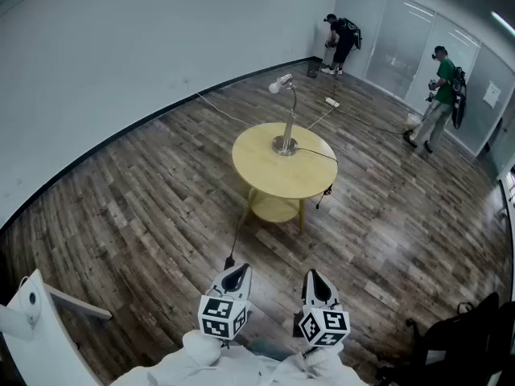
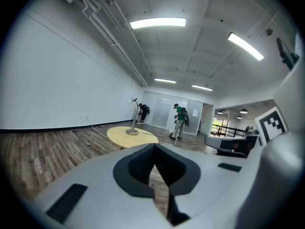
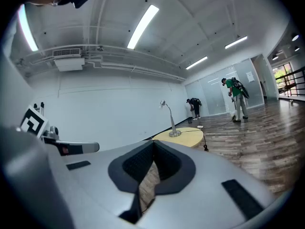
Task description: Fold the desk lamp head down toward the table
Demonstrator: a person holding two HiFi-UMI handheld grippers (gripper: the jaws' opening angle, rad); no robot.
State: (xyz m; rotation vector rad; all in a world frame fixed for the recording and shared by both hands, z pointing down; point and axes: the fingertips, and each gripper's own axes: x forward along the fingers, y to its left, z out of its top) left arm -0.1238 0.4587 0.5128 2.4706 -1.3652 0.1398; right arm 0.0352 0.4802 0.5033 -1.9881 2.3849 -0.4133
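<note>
Fingers [image 2: 136, 168] together, empty, left gripper [image 2: 153, 162]; right gripper [image 3: 151, 162] same

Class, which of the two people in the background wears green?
The standing person by the glass wall; the other, bent over in the corner, wears black.

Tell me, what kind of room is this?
Probably a big, nearly bare office or lab hall: wood-look floor, frosted glass partitions at the far end, ceiling strip lights, and just one round table with a desk lamp on it.
</note>
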